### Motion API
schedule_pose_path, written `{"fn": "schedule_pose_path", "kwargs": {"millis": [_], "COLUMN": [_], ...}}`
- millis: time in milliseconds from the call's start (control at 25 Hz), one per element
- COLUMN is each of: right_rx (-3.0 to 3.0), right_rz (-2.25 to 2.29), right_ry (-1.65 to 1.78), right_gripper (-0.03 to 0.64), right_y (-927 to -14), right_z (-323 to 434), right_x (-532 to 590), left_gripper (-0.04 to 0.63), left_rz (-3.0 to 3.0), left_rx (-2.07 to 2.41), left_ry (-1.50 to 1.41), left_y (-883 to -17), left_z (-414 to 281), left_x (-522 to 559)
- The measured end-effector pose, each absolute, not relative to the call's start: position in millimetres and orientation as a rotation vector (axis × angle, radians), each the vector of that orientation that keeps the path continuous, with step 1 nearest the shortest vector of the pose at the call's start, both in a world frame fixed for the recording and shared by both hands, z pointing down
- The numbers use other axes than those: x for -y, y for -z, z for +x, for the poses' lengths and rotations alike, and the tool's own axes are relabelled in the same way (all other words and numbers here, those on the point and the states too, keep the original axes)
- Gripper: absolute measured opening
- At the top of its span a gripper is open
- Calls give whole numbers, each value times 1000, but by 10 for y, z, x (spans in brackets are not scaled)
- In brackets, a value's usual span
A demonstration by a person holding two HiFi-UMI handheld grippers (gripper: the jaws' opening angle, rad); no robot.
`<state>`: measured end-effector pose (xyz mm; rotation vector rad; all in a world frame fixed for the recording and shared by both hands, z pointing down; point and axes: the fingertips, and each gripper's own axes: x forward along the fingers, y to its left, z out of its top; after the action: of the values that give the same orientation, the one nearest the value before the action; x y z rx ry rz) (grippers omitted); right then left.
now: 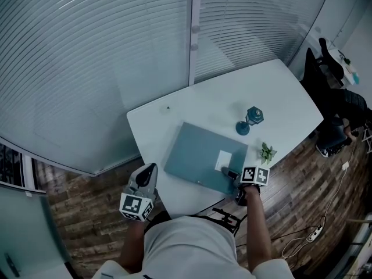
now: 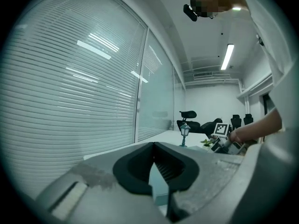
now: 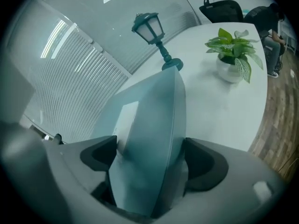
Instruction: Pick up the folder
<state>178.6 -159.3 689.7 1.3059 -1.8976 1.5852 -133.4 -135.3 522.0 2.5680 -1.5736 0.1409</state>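
Note:
A teal folder with a white label lies flat on the white table. My right gripper is at the folder's near right corner. In the right gripper view the folder runs edge-on between the wide-apart jaws of that gripper, and there is a gap beside the right pad. My left gripper hovers at the table's near left corner, short of the folder. Its jaws are shut with nothing in them.
A small teal lamp figurine stands just beyond the folder. A little potted plant sits at the table's right edge, close to my right gripper. Glass walls with blinds lie behind the table. Dark office chairs stand far right.

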Motion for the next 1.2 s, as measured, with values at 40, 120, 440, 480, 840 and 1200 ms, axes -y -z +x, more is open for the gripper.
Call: {"fn": "schedule_pose_path", "kwargs": {"millis": [40, 120, 440, 480, 840, 1200], "right_rx": [1897, 1899, 1890, 1887, 1890, 1911], "right_rz": [1309, 1311, 1275, 1269, 1279, 1286], "right_ry": [-1584, -1582, -1583, -1585, -1575, -1553], "right_gripper": [462, 462, 459, 459, 456, 457], "right_y": [-6900, -6905, -6958, -6968, -6961, -6910], "right_z": [1783, 1784, 1792, 1791, 1777, 1771], "right_x": [1593, 1597, 1594, 1590, 1533, 1528], "left_gripper": [5, 22, 213, 257, 445, 407], "left_rz": [2561, 2565, 2483, 2460, 2134, 1987], "left_rx": [1552, 1499, 1250, 1224, 895, 733], "left_ry": [-132, -159, -331, -369, -530, -470], "left_y": [-5251, -5333, -5974, -6097, -6737, -6797], "left_z": [-1320, -1265, -1002, -963, -691, -420], "left_x": [1370, 1435, 2096, 2190, 2512, 2374]}}
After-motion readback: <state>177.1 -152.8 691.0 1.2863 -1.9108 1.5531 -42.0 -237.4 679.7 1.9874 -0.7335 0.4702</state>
